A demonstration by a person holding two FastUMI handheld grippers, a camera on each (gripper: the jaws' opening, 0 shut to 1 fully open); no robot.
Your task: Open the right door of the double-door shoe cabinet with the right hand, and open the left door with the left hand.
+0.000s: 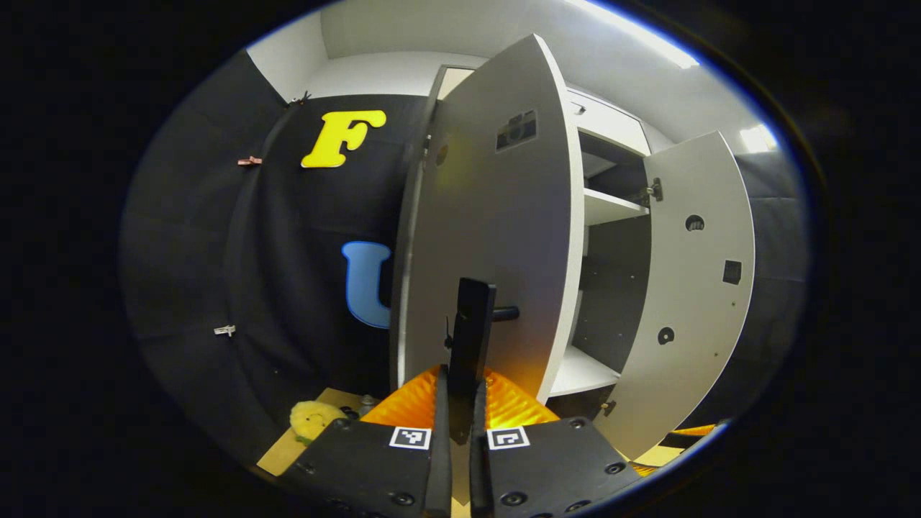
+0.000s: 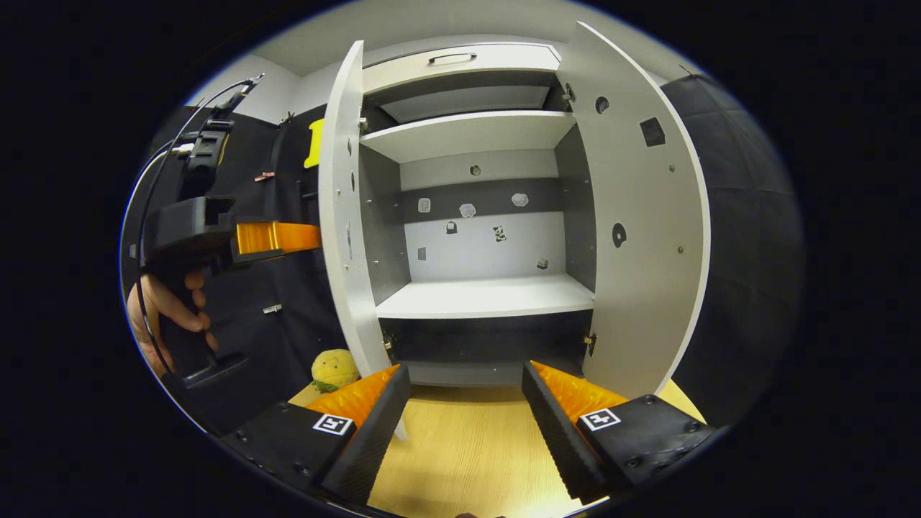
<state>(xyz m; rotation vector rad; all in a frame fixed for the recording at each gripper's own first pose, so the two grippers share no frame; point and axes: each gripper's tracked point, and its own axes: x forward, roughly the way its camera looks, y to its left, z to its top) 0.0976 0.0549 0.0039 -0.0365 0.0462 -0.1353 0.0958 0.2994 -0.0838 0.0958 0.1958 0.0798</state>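
1. A tall white double-door shoe cabinet [image 2: 475, 295] stands upright against the black cloth booth wall, its long axis vertical and its open front facing the person. The pale shelves inside are bare.
2. The flat white right door [image 2: 640, 237] is swung wide on its hinges and nothing touches it.
3. The flat white left door [image 1: 496, 237] is also swung out, with its free edge pointing towards the person.
4. The left gripper [image 1: 460, 403] has its fingers nearly together, clamped on the dark upright bar handle [image 1: 471, 338] on the left door's outer face. In the right gripper view a hand [image 2: 169, 309] holds this gripper beside that door.
5. The right gripper [image 2: 466, 424] hangs wide open and holds nothing, above the light wooden floor panel [image 2: 460, 446] in front of the cabinet.
6. Judged from this, the right door step is done and the left door step is at its end. The next move likely calls for spreading the left fingers and drawing straight back off the handle.
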